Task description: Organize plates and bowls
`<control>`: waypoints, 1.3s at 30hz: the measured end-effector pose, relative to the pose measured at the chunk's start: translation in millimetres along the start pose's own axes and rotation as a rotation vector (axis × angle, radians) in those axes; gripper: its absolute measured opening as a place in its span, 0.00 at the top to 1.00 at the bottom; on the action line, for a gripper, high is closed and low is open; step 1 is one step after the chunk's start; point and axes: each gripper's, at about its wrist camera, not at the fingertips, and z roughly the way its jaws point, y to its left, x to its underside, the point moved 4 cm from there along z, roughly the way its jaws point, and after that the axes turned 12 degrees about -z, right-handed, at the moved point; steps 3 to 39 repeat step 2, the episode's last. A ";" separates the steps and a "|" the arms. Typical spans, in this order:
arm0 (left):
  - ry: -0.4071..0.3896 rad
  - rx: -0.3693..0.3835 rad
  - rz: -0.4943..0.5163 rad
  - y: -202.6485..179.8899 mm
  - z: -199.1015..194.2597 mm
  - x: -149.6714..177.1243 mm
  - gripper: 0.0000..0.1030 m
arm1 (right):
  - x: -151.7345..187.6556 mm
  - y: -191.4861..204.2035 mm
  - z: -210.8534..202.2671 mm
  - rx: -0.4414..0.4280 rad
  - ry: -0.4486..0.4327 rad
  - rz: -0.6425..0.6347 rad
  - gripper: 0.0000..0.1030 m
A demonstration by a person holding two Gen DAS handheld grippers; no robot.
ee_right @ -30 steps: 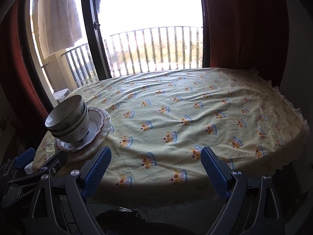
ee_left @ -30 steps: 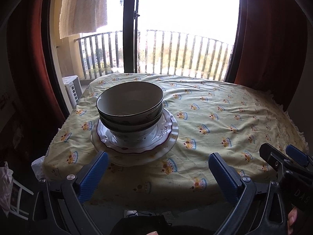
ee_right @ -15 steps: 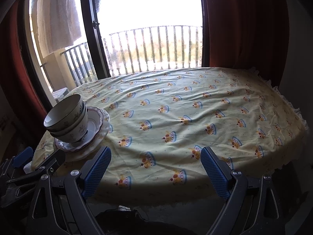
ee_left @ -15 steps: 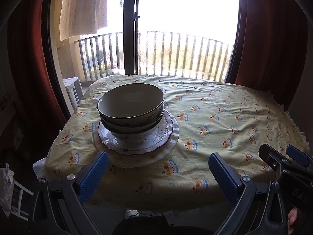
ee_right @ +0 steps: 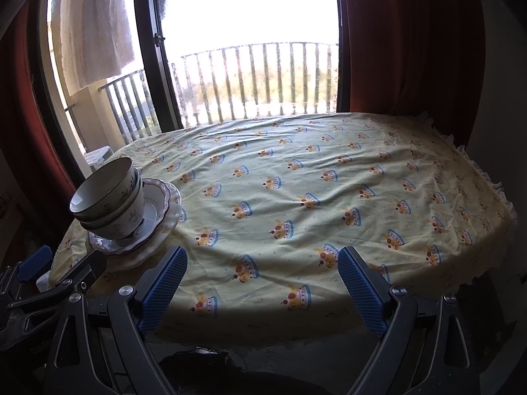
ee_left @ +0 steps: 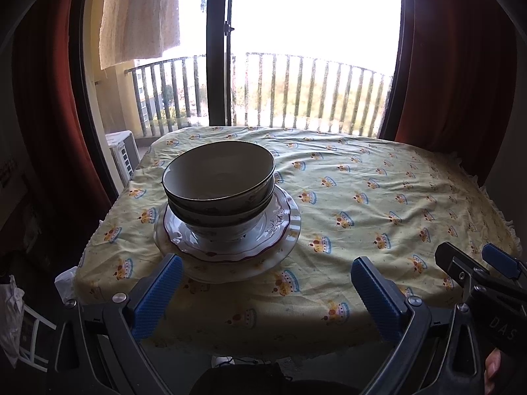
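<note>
Black "DAS" lettering marks the right hand-held gripper point(ee_left: 500, 299); it and the left hand-held gripper point(ee_left: 263, 291) gape, empty.

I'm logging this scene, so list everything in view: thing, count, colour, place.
bowls: two, white with dark rims, nested on the plates
plates: two at least, white, the upper red-rimmed, stacked at the table's left near side
tablecloth: one, yellow with crown print, covering the table
curtains: red, either side of the window
towel: one, pale, hanging outside on the left
balcony railing: one, grey, behind the table
left claw: open, empty, facing the stack
right claw: open, empty, facing bare cloth
</note>
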 end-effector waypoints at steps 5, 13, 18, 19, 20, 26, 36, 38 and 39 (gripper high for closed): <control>-0.001 0.000 0.001 -0.2 -0.1 0.2 0.00 | 0.0 0.1 0.0 0.000 0.000 0.000 0.08; -0.001 0.000 0.001 -0.2 -0.1 0.2 0.00 | 0.0 0.1 0.0 0.000 0.000 0.000 0.08; -0.001 0.000 0.001 -0.2 -0.1 0.2 0.00 | 0.0 0.1 0.0 0.000 0.000 0.000 0.08; -0.001 0.000 0.001 -0.2 -0.1 0.2 0.00 | 0.0 0.1 0.0 0.000 0.000 0.000 0.08; -0.001 0.000 0.001 -0.2 -0.1 0.2 0.00 | 0.0 0.1 0.0 0.000 0.000 0.000 0.08; -0.001 0.000 0.001 -0.2 -0.1 0.2 0.00 | 0.0 0.1 0.0 0.000 0.000 0.000 0.08; -0.001 0.000 0.001 -0.2 -0.1 0.2 0.00 | 0.0 0.1 0.0 0.000 0.000 0.000 0.08; -0.001 0.000 0.001 -0.2 -0.1 0.2 0.00 | 0.0 0.1 0.0 0.000 0.000 0.000 0.08; -0.001 0.000 0.001 -0.2 -0.1 0.2 0.00 | 0.0 0.1 0.0 0.000 0.000 0.000 0.08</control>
